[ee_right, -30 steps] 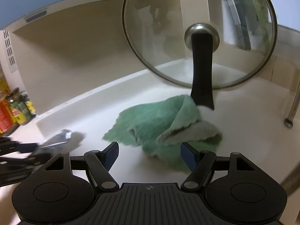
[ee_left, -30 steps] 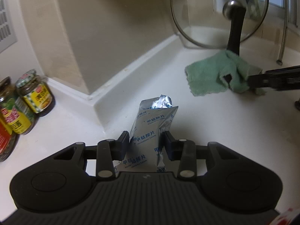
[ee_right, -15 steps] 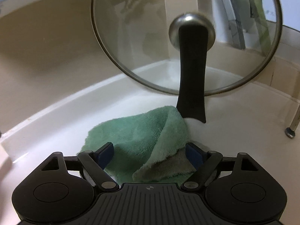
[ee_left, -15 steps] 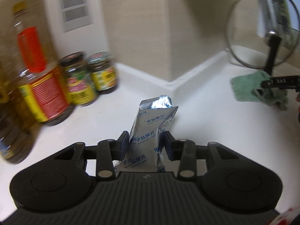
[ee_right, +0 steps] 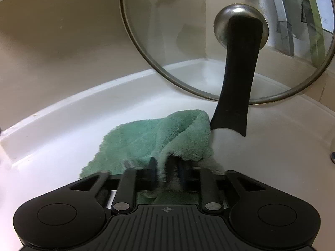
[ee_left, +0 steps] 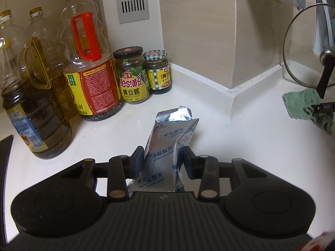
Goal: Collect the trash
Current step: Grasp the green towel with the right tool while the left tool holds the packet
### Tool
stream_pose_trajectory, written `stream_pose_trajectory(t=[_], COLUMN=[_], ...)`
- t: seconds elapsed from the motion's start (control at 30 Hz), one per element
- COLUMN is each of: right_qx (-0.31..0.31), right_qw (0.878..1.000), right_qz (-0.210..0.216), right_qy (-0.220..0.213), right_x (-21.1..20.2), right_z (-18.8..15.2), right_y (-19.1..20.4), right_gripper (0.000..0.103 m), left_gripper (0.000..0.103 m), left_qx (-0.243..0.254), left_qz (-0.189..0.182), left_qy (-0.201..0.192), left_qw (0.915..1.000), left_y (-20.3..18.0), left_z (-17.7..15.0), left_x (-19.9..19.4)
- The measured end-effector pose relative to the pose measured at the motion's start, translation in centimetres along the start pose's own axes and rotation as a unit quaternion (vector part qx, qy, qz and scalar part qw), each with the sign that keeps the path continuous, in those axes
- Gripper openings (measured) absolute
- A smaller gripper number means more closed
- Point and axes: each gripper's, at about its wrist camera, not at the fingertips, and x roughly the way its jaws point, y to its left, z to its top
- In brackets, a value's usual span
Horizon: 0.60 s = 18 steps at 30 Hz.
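A silver foil tablet packet [ee_left: 167, 138] with blue print stands up between the pads of my left gripper [ee_left: 163, 159], which is shut on it above the white counter [ee_left: 240, 138]. In the right wrist view a crumpled green cloth [ee_right: 150, 138] lies on the counter by the lid's handle. My right gripper [ee_right: 167, 168] is closing its jaws on a raised fold of that cloth, and the pads pinch the fold. The same green cloth [ee_left: 301, 104] shows at the far right of the left wrist view.
Several oil bottles [ee_left: 92, 67] and two sauce jars [ee_left: 134, 77] stand against the wall at left. A glass pot lid [ee_right: 209, 41] with a black handle [ee_right: 236, 79] leans on the back wall. A tiled wall corner [ee_left: 230, 87] juts onto the counter.
The left gripper swung left with the packet, bringing bottles and jars into view. The right gripper moved onto the cloth and its jaws went from wide apart to pinching a fold.
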Motion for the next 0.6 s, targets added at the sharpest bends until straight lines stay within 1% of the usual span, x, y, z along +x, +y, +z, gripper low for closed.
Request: stream_pose_trajectory(t=[0.1,0.23,0.47,0.6], right_qx=[-0.006,-0.007,-0.009,-0.004], right_qw=[1.000,0.999,0.994,0.991], right_qz=[0.011,0.037,0.080,0.102], right_qy=[-0.014,-0.035,-0.074,-0.088], right_x=[-1.1,-3.1,-8.6,-11.8], right_z=[-0.2,0.3,0.8,0.7], right_y=[0.3,0.8,2.3,3.3], right_gripper=[0.012,0.011,0.011,0.011], left_gripper=[0.037,0.037,0.037,0.037], left_qx=[-0.004,-0.009,-0.025,-0.027], left_qz=[-0.001,-0.004,-0.011,-0.015], left_qy=[-0.001,-0.005,-0.019,-0.025], left_qw=[1.0000,0.9999,0.9994,0.9992], left_y=[0.0,0.3,1.5,2.3], left_z=[-0.4,-1.0,-2.0,-2.7], left_x=[-0.7,-2.1,-5.2,-7.3])
